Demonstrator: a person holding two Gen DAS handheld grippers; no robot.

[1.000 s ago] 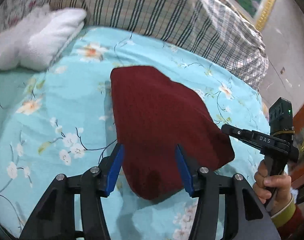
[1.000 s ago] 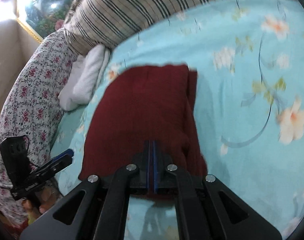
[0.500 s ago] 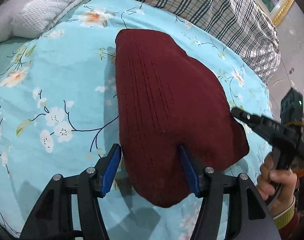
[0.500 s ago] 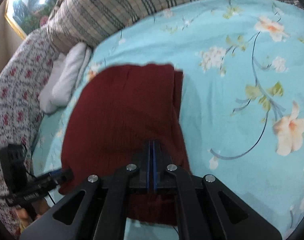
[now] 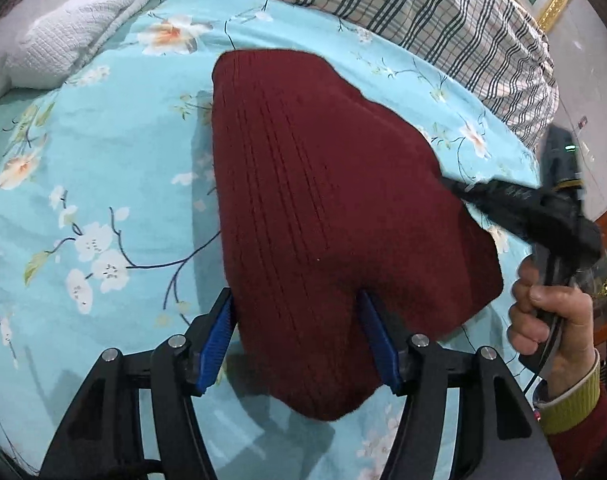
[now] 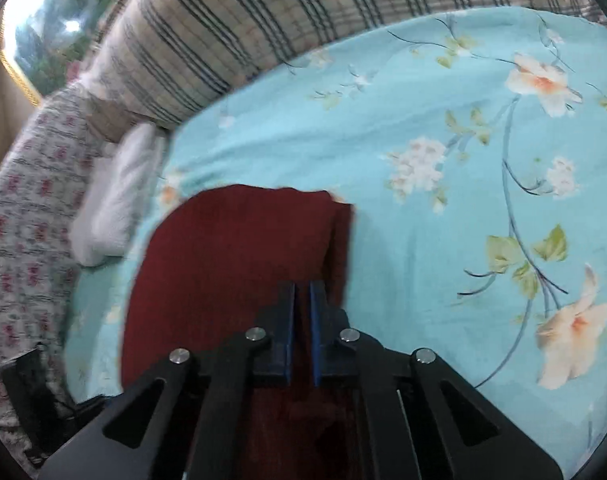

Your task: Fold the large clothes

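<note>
A bed (image 5: 103, 160) fills both views, covered by a light turquoise sheet printed with white and peach blossoms on dark curling stems. A folded dark red knit garment (image 5: 323, 220) lies flat on that sheet near the middle of the left wrist view, its ribbed face up and its narrow end toward 6 o'clock. In the right wrist view the same garment (image 6: 231, 272) sits at about 7 o'clock, with a thinner folded layer showing along its right edge.

At 12 o'clock a plaid quilt (image 5: 423, 12) in beige with dark stripes is bunched along the far edge of the bed. A folded white textured blanket (image 5: 75, 28) rests at 10 o'clock, touching the quilt. A small-flowered pink and white fabric (image 6: 27, 208) runs down the 9 o'clock side in the right wrist view. A gold picture frame (image 5: 555, 0) hangs on the pale wall at 1 o'clock.

The left gripper (image 5: 299, 336) stands open, its 2 blue pads on either side of the garment's near end without pressing it. The right gripper (image 6: 302, 320) is nearly closed, a thin gap between its pads and no cloth visibly pinched; it hovers over the garment's near right part. A hand (image 5: 551, 320) with a yellow-green cuff holds it at 3 o'clock.
</note>
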